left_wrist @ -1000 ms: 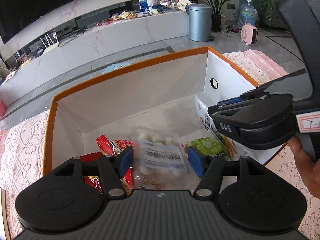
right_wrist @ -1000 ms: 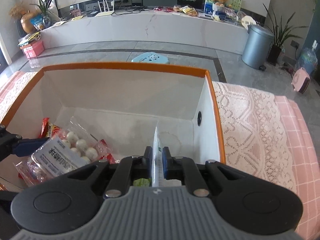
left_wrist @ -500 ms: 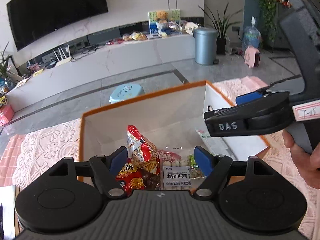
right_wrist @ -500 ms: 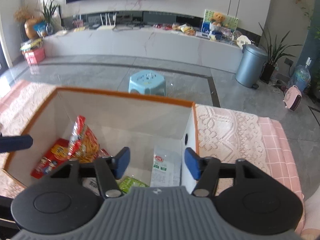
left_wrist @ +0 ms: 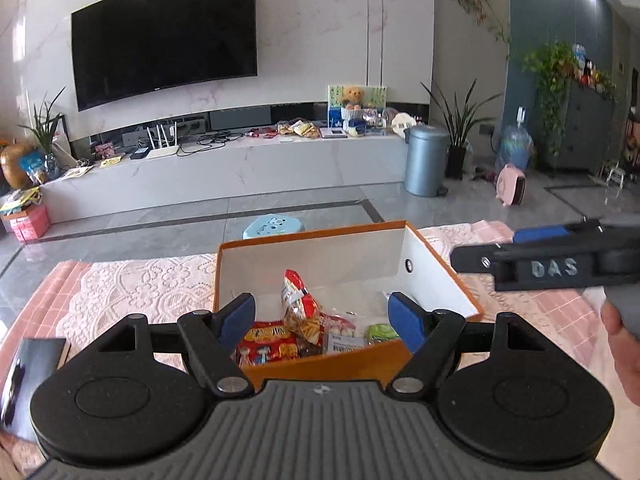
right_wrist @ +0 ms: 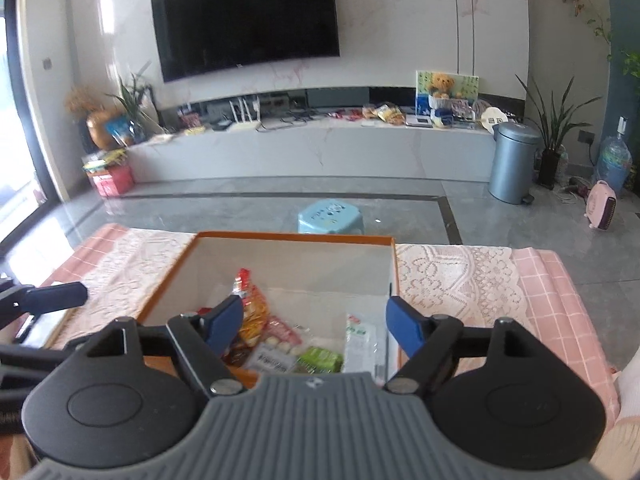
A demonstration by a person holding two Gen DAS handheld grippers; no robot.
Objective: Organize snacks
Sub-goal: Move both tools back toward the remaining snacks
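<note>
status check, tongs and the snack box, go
Left tongs open, empty; right tongs just opened wide, empty. Snack packets all lie inside the orange box. Both tongs above it, nothing in the way.

Orange box (left_wrist: 328,362), white inside, open-topped, on lace cloth. Inside: red-and-yellow chip bag (left_wrist: 298,308) standing tilted at centre; flat red packet (left_wrist: 266,344) left front; clear bag of white balls (right_wrist: 276,354); green packet (right_wrist: 320,360); white pouch (right_wrist: 360,340) against right wall.

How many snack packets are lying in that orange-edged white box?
At least 6: a red-orange crisp bag standing mid-box, a red cartoon pack front left, a pink packet, a clear ball pack, a green packet, a white pouch right. Others may hide beneath.
</note>
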